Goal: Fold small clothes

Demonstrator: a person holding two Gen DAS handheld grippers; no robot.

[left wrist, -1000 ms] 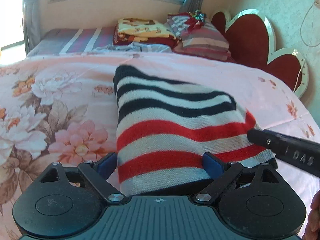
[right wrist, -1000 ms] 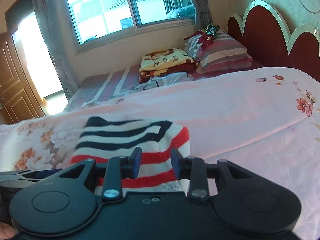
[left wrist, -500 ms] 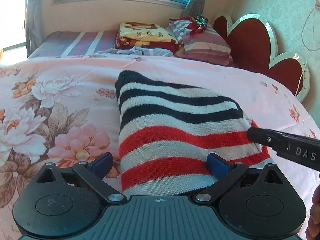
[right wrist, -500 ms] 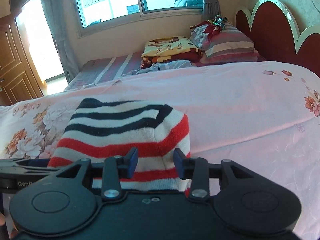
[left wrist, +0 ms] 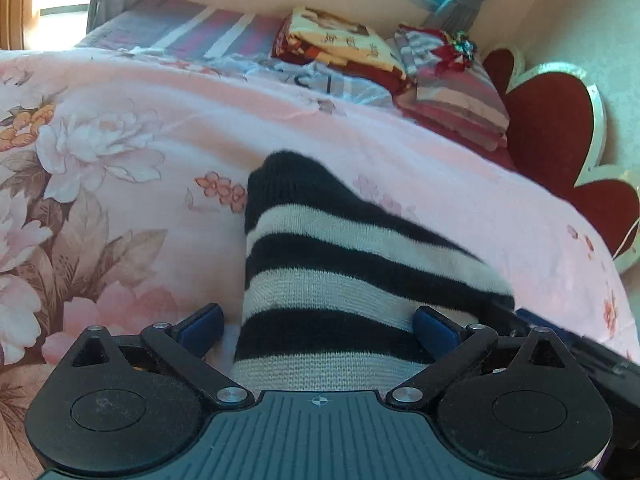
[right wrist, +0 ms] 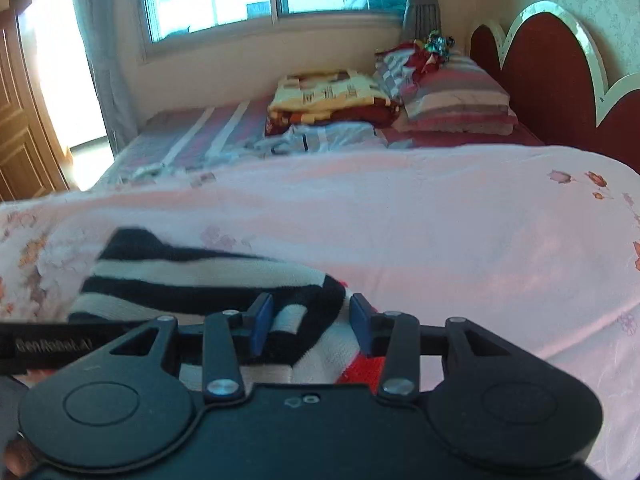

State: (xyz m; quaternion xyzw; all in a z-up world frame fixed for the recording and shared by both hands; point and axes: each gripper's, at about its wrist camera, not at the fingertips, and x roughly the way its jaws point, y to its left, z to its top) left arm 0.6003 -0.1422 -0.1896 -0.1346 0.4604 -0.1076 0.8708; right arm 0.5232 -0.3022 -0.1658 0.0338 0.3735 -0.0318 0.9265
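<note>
A folded knit sweater (left wrist: 320, 264) with black, white and red stripes lies on the pink floral bedspread (left wrist: 132, 168). My left gripper (left wrist: 318, 326) is wide open low over its near end, with the fabric lying loose between the pads. In the right wrist view the sweater (right wrist: 192, 276) shows its right corner, a red stripe just beneath. My right gripper (right wrist: 311, 325) straddles that corner; its jaws are opening and the pads do not press the cloth. Each gripper's black finger shows at the edge of the other's view.
At the far end of the bed lie a folded yellow-and-maroon blanket (right wrist: 332, 96), striped pillows (right wrist: 452, 96) and a crumpled light garment (right wrist: 320, 138). A red scalloped headboard (right wrist: 560, 80) stands at right, a window and curtains behind. Pink bedspread (right wrist: 460, 240) stretches right of the sweater.
Both grippers have moved forward and lower over the sweater, so its red stripes have left the left view. The left view has rolled. The right jaws stand wider apart.
</note>
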